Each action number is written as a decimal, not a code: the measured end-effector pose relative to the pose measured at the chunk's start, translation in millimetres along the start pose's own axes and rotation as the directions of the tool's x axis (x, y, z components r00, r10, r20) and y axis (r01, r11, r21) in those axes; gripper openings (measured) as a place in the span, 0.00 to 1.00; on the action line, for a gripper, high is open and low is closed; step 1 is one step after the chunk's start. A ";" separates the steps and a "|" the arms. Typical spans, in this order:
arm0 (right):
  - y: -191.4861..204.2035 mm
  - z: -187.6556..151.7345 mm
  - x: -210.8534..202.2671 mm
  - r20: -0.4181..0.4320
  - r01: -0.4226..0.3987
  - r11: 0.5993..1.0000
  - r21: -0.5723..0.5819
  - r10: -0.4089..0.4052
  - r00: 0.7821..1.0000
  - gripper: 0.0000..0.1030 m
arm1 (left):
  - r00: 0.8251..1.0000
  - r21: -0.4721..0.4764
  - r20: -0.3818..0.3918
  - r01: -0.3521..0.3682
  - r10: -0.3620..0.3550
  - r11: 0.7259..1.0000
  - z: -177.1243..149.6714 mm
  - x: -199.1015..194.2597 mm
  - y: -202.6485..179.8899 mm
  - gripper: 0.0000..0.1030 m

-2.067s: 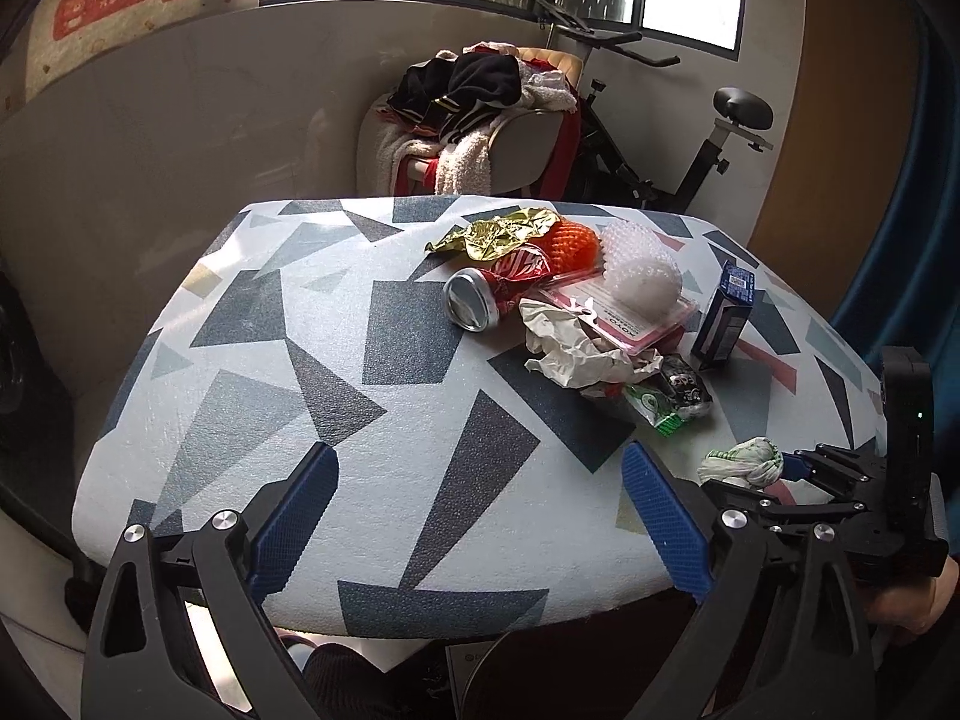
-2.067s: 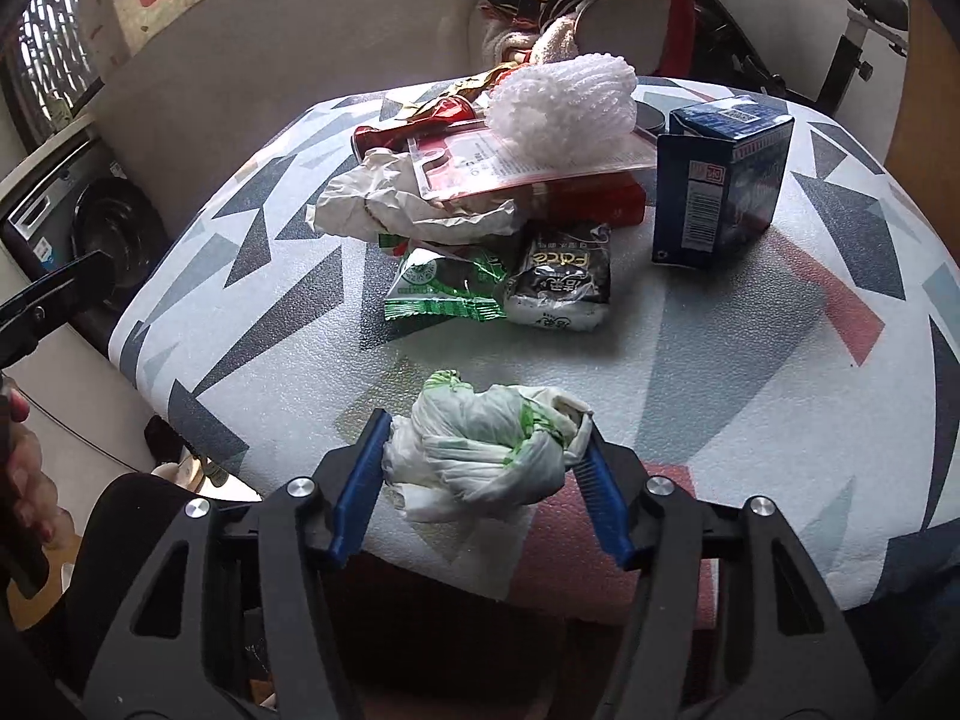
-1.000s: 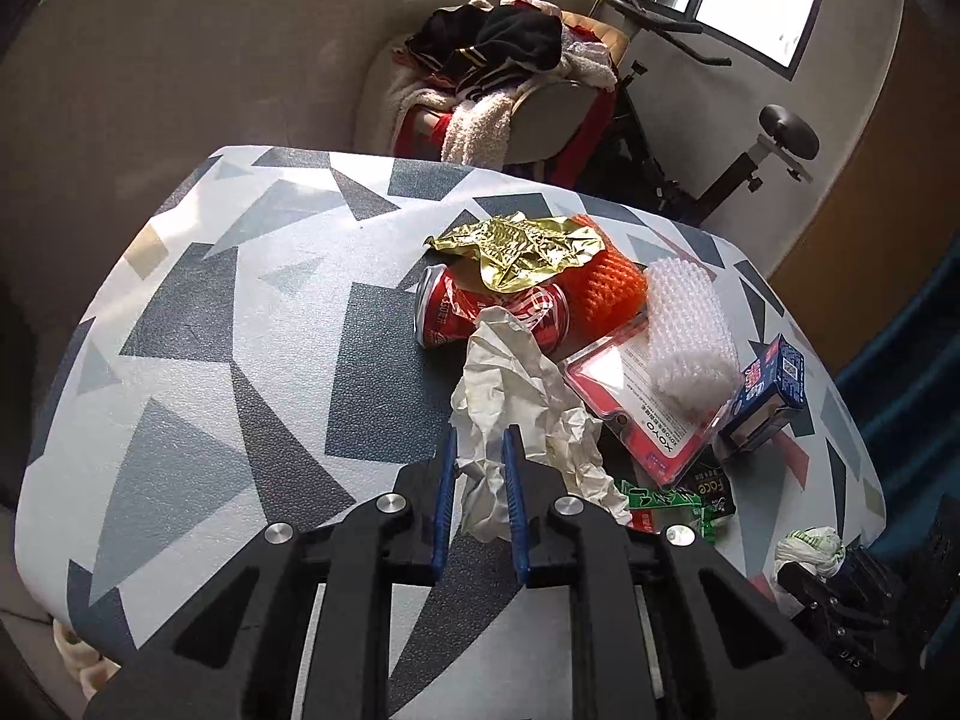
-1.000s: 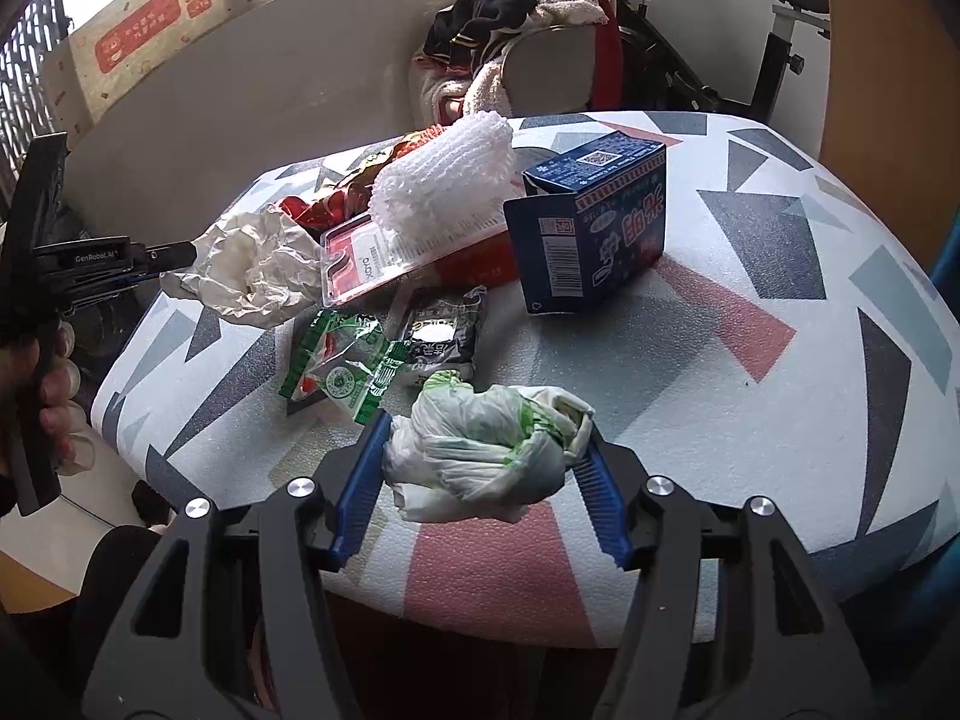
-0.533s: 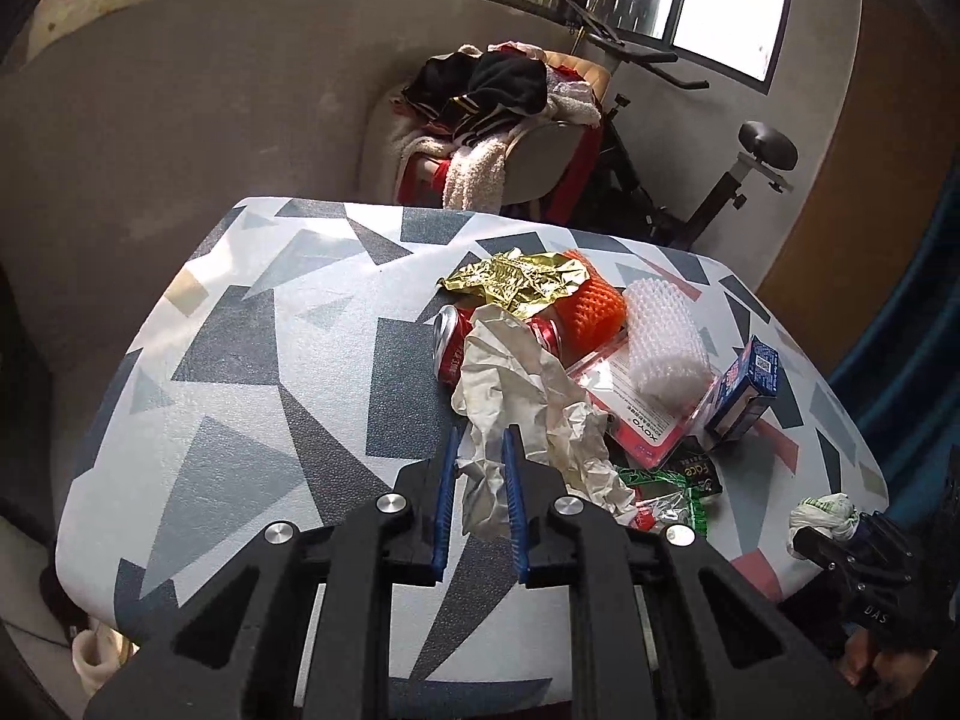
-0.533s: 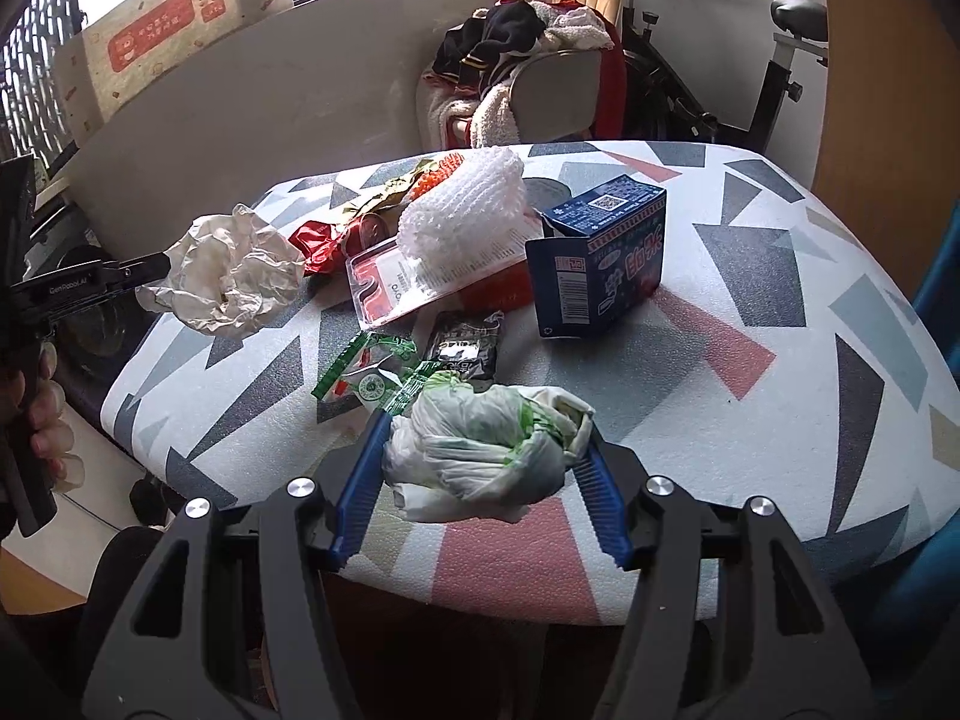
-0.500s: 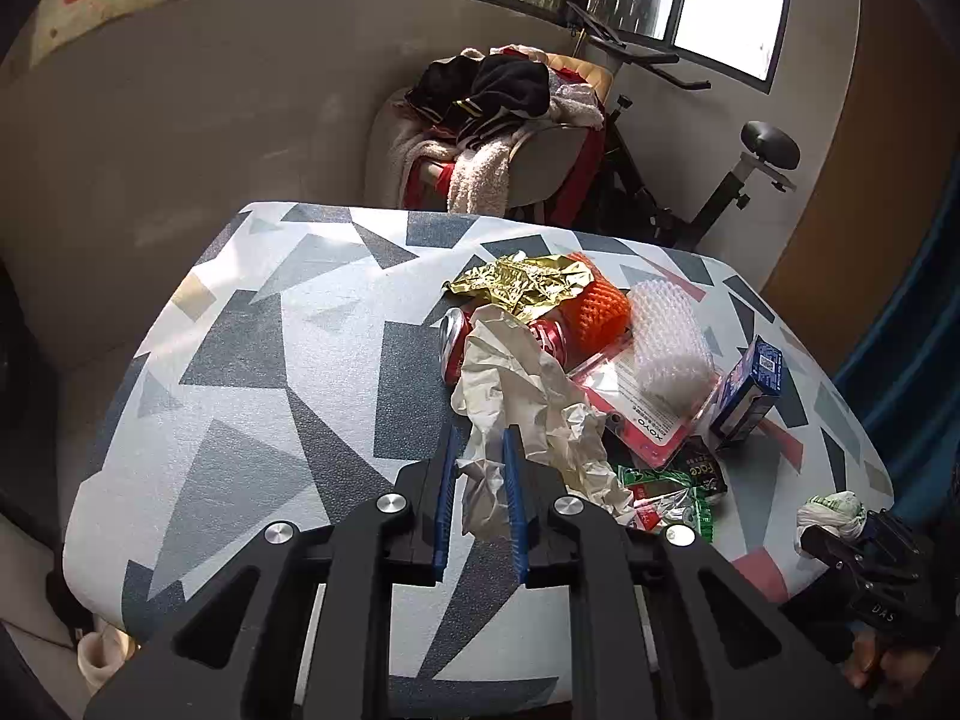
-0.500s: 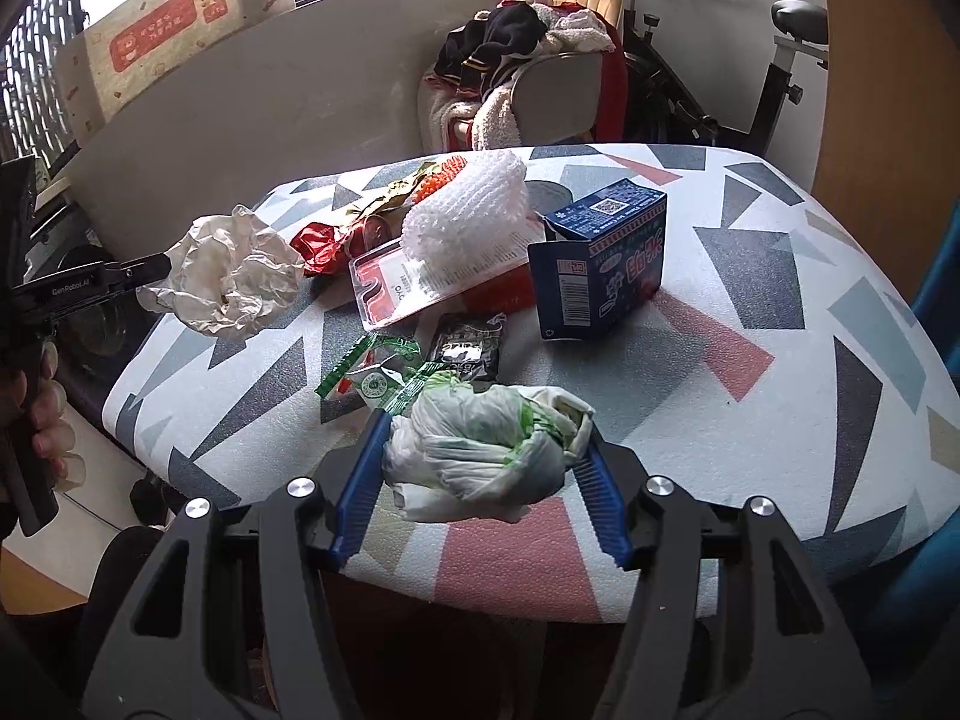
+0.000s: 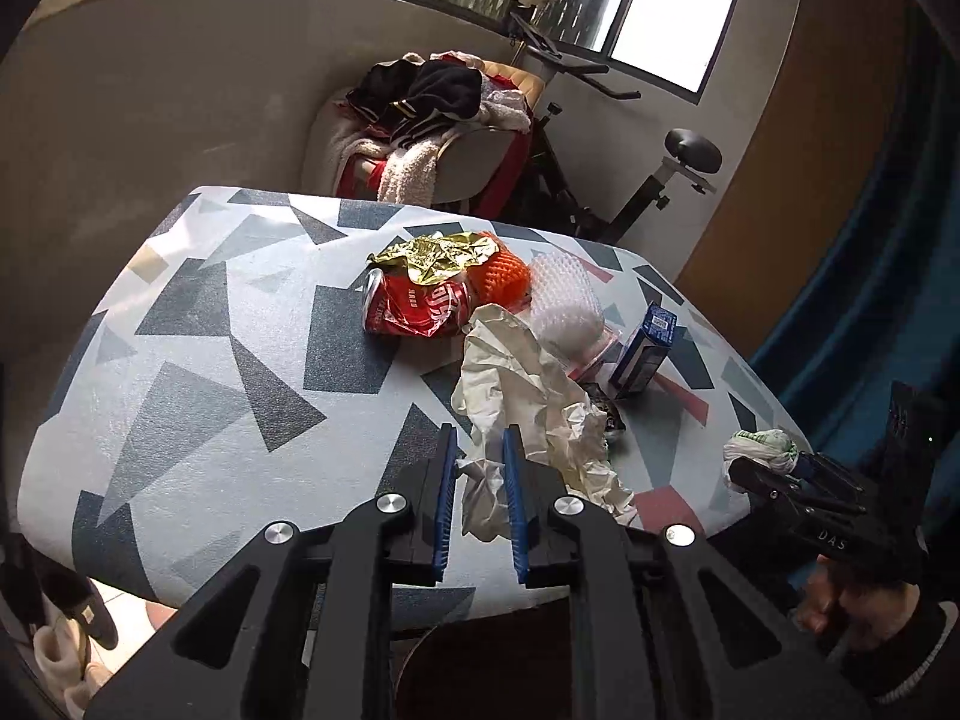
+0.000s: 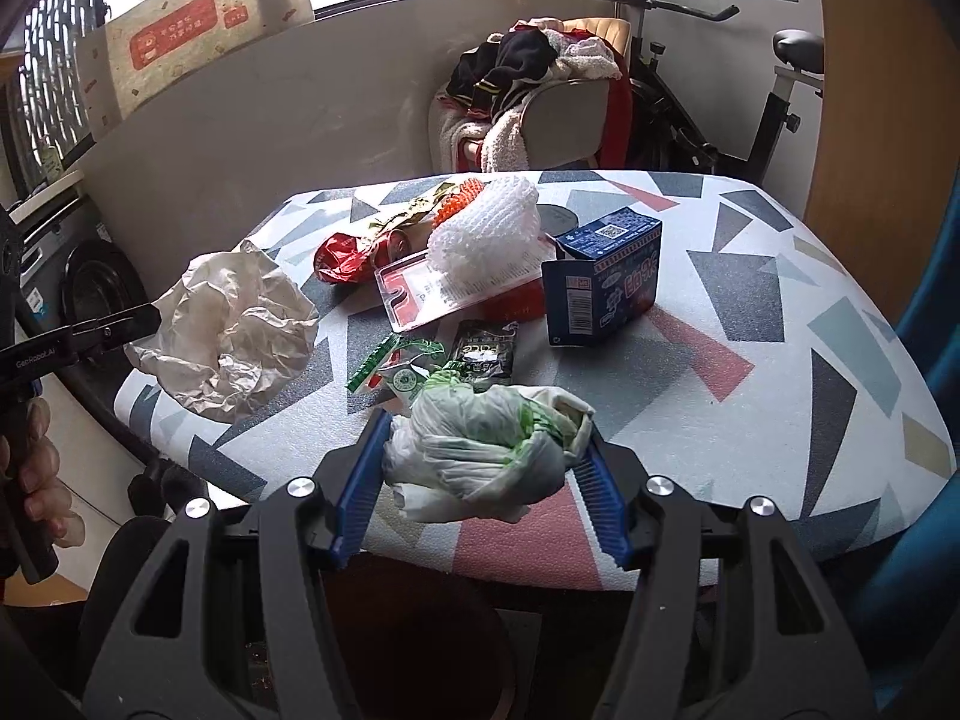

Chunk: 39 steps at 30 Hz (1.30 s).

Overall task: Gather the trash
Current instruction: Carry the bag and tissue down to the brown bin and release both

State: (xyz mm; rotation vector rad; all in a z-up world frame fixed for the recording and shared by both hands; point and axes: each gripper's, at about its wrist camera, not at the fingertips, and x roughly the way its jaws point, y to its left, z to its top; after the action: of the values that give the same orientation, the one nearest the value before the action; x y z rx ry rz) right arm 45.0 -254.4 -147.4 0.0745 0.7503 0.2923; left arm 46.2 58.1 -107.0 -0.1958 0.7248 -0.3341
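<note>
Nearest, the right gripper [image 10: 483, 474] clamps a bagged wad [image 10: 480, 444] over the table [image 10: 750, 408] edge; the left gripper [image 9: 478, 501], nearly closed, pinches crumpled paper [image 9: 528, 396]. Beyond lie two small wrappers [image 10: 444, 360], one blue box [image 10: 606, 282], one red can [image 9: 420, 312], one foam net [image 10: 486, 228].

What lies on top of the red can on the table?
A crumpled gold wrapper drapes over the red can's far side, beside an orange net. The can's far side beneath the wrapper is hidden.
</note>
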 end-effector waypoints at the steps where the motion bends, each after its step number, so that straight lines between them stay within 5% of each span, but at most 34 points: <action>1: 0.1 -2.2 -1.0 0.000 0.002 1.000 -0.002 -0.002 1.000 0.59 | 0.999 0.012 -0.006 0.040 -0.040 0.999 -10.1 -1.4 -3.8 0.15; 4: -0.4 -9.8 -2.7 -0.005 0.005 1.000 -0.008 -0.005 1.000 0.59 | 0.989 0.054 -0.039 0.145 -0.143 0.988 -40.6 0.1 -14.9 0.15; 9: -6.0 -30.3 -0.9 -0.029 0.028 1.000 -0.006 -0.028 0.999 0.59 | 0.970 0.078 -0.116 0.222 -0.212 0.972 -82.1 18.3 -21.6 0.15; 18: -8.3 -64.1 12.5 -0.075 0.029 0.999 0.020 -0.028 0.997 0.59 | 0.937 0.124 -0.297 0.226 -0.181 0.966 -126.7 60.7 -26.8 0.15; 28: -6.7 -82.8 26.0 -0.127 0.016 1.000 0.020 -0.013 0.992 0.59 | 0.919 0.194 -0.368 0.226 -0.143 0.955 -138.0 76.7 -40.6 0.21; 30: -5.1 -84.2 26.8 -0.131 0.013 1.000 0.014 -0.011 0.991 0.59 | 0.927 0.191 -0.352 0.207 -0.130 0.960 -136.9 75.3 -39.1 0.45; 36: 15.0 -91.0 35.2 -0.166 -0.009 0.998 -0.059 -0.001 0.986 0.59 | 0.993 0.168 -0.113 0.043 -0.024 0.985 -120.2 34.6 -27.5 0.77; 39: 29.8 -94.9 44.0 -0.192 -0.054 0.995 -0.081 0.037 0.981 0.59 | 0.997 0.129 0.045 -0.061 0.056 0.990 -111.6 4.7 -21.4 0.87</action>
State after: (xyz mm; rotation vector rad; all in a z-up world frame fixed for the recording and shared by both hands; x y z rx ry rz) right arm 3.8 -216.7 -240.8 -0.0183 0.9256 0.3789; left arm -31.0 29.8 -185.6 -0.0573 0.6639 -0.3196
